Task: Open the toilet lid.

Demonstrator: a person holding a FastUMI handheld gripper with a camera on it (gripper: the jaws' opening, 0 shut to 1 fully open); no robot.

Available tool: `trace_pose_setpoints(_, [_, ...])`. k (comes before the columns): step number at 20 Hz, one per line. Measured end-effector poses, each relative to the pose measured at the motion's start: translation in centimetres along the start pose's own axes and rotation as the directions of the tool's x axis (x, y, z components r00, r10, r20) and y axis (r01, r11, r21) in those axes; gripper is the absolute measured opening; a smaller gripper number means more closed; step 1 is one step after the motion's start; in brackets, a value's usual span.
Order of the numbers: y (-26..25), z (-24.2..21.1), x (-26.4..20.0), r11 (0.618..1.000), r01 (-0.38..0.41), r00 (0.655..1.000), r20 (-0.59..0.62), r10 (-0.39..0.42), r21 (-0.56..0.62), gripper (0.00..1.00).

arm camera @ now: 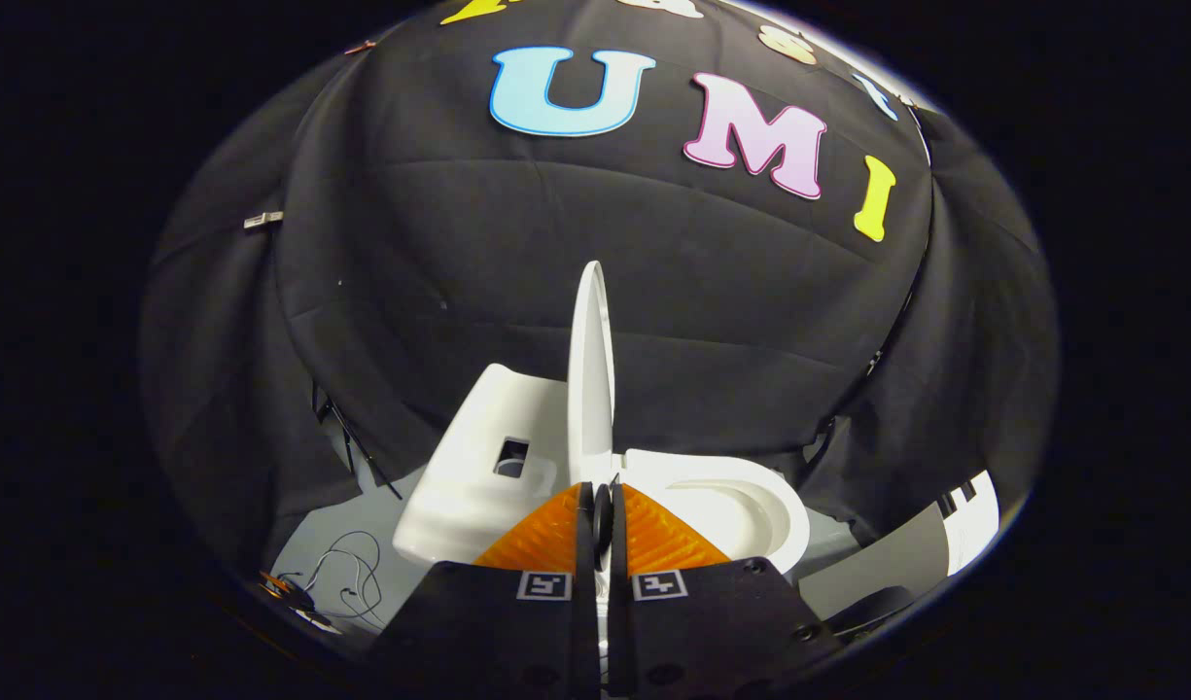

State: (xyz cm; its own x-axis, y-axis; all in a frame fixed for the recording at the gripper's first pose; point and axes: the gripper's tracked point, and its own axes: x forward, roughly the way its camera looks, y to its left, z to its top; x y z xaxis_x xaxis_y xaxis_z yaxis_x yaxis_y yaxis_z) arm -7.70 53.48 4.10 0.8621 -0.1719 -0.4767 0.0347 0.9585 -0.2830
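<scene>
Tongs (601,501) closed on toilet lid (591,374), lid upright, long axis vertical, edge-on to the tongs

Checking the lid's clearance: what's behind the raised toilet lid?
Behind the lid, held edge-on between the shut gripper fingers, hangs the black cloth wall. The tank sits beside it. The lid's hinge is hidden.

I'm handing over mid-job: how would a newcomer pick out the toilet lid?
Find the white toilet before the black cloth wall. The toilet lid is the thin white panel standing upright on edge, between the tank on one side and the open bowl on the other. The gripper has its jaws closed on its lower edge.
</scene>
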Motion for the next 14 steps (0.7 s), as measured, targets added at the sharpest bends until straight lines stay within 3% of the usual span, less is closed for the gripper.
trace_pose_setpoints(7, [2.3, 0.1, -0.1, 0.993, 0.051, 0.998, 0.046, -0.046, -0.109, 0.10])
trace_pose_setpoints(10, [2.7, 0.1, 0.0, 0.988, 0.058, 0.997, 0.064, -0.049, -0.143, 0.21])
trace_pose_setpoints(14, [2.9, 0.5, 0.0, 0.992, 0.044, 0.997, 0.066, -0.036, -0.120, 0.25])
